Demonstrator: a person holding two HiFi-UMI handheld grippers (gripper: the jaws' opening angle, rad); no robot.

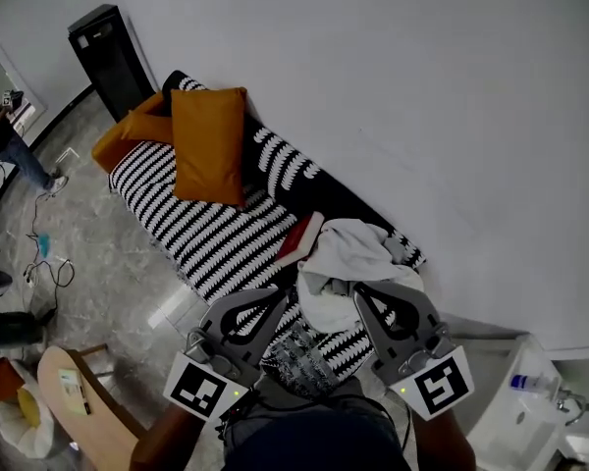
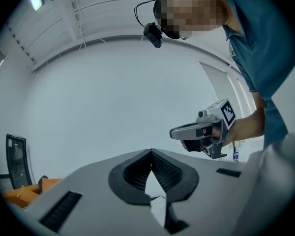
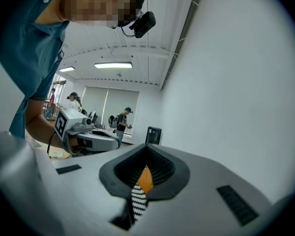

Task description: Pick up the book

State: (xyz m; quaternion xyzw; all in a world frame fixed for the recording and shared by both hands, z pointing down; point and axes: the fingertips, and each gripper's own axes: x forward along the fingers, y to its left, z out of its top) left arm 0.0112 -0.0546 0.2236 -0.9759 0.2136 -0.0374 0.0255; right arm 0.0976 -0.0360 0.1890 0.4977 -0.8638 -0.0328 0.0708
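Observation:
A red book (image 1: 300,239) lies on the striped sofa (image 1: 206,234) against its backrest, with its right end next to a crumpled white cloth (image 1: 348,263). Both grippers hover over the sofa's near end, short of the book. My left gripper (image 1: 278,297) is shut and holds nothing; in its own view the jaws (image 2: 150,152) meet at the tip. My right gripper (image 1: 361,297) is also shut and empty, and an orange cushion and the stripes show through the gap behind its tips (image 3: 147,148). Each gripper appears in the other's view: the right gripper (image 2: 204,132) and the left gripper (image 3: 88,134).
Two orange cushions (image 1: 208,143) rest on the sofa's far half. A black tower (image 1: 108,57) stands beyond it by the wall. A wooden seat (image 1: 79,395) is at the lower left, and a white basin with a bottle (image 1: 530,410) at the lower right. People (image 3: 122,122) stand far off.

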